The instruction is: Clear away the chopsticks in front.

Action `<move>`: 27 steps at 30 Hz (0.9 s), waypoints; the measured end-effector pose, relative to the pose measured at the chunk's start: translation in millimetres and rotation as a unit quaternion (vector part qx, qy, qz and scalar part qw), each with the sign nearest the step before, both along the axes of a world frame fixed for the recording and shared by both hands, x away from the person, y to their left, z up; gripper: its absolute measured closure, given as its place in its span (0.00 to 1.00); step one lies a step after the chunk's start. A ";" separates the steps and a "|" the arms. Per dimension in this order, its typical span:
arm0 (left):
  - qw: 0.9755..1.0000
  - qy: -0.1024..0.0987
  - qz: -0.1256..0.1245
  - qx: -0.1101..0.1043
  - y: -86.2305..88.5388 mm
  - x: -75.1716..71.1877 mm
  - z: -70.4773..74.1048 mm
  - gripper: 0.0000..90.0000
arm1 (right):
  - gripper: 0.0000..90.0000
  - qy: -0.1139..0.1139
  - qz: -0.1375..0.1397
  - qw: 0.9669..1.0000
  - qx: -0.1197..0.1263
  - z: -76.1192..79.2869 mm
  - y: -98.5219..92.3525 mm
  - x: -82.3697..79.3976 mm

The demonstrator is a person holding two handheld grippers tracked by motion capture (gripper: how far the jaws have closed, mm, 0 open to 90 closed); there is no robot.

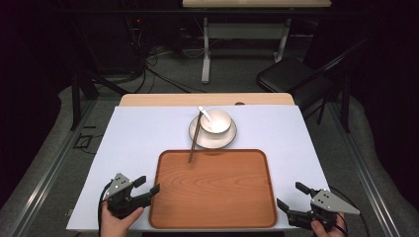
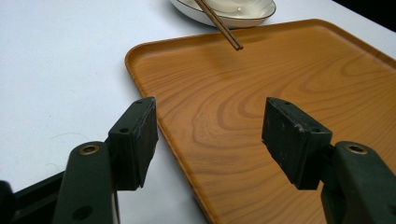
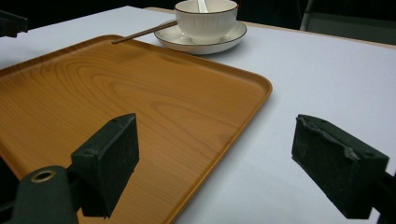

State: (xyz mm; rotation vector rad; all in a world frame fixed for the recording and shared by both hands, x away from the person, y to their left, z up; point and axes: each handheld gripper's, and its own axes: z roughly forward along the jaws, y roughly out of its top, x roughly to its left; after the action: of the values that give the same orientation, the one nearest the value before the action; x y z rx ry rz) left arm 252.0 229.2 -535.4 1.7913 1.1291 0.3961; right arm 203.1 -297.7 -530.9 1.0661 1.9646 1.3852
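I see both hand-held grippers, left (image 1: 146, 186) and right (image 1: 289, 195), gaping empty beside the rectangular wooden tray (image 1: 215, 220), its long axis along the bench's near edge; brown chopsticks (image 1: 194, 138) slant from the white saucer (image 1: 196, 138) over its far rim.

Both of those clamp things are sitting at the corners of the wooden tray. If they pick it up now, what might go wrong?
The chopsticks lean from the plate out over the tray's far rim, so lifting the tray could knock them off. The bowl with its spoon stands close behind and might get bumped. The left hand-held gripper and right hand-held gripper are open; an uneven grip could tilt the tray.
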 end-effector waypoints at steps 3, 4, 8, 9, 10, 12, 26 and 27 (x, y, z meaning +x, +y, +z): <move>1.000 0.006 0.000 0.000 0.5 0.6 -0.2 0.36 | 0.16 -0.003 -0.001 1.000 0.001 -0.1 -0.2 -0.6; 1.000 0.010 0.007 0.000 0.6 1.1 -0.3 0.36 | 0.16 -0.002 -0.001 1.000 0.001 0.1 -0.3 -0.6; 1.000 0.025 0.015 -0.004 3.4 1.8 -0.2 0.35 | 0.16 0.000 0.001 1.000 0.002 0.2 1.1 0.8; 0.999 0.030 0.017 -0.004 3.5 2.0 0.5 0.34 | 0.16 -0.001 0.002 1.000 0.000 0.2 1.7 0.8; 0.999 0.036 0.020 -0.005 3.3 2.8 0.9 0.33 | 0.16 -0.001 0.003 1.000 -0.001 0.3 1.9 0.5; 0.998 0.053 0.022 -0.004 1.4 6.1 1.0 0.32 | 0.16 -0.002 0.002 1.000 -0.001 0.5 1.7 0.0; 0.995 0.101 0.021 0.003 -19.5 48.2 24.7 0.33 | 0.16 -0.003 0.003 1.000 -0.001 0.6 1.6 -0.2; 0.994 0.105 0.022 0.005 -20.9 51.6 25.6 0.34 | 0.16 -0.003 0.003 1.000 -0.001 0.6 1.5 -0.3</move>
State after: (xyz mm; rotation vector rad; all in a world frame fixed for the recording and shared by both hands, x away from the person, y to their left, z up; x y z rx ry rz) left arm 303.6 208.3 -509.8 1.8525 1.3149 0.2440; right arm 202.8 -296.2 -530.3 1.0533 1.9660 1.3890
